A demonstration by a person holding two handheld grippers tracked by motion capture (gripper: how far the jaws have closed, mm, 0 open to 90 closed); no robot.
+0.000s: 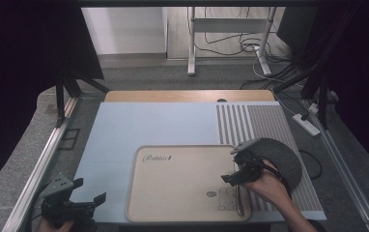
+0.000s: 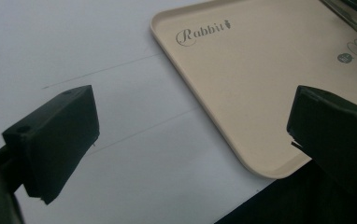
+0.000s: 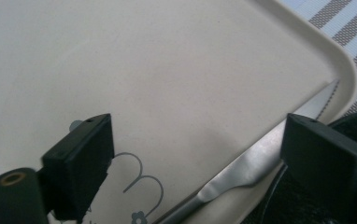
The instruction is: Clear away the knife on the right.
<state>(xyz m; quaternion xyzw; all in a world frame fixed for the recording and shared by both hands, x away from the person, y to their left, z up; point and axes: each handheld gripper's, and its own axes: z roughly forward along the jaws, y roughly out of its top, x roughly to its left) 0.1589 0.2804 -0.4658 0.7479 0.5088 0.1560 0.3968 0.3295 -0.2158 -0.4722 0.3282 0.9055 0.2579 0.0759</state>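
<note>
The left tool (image 1: 88,191), jaws spread wide and empty, is hovering at the counter's (image 1: 149,125) near corner beside a smooth beige tray (image 1: 173,193). The right tool (image 1: 233,166), also gaping and empty, is hanging over a steel knife (image 3: 260,154) lying along the tray's rim.

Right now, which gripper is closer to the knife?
Right. The right gripper hangs over the knife at the tray's right edge; the left gripper sits off its left side.
</note>
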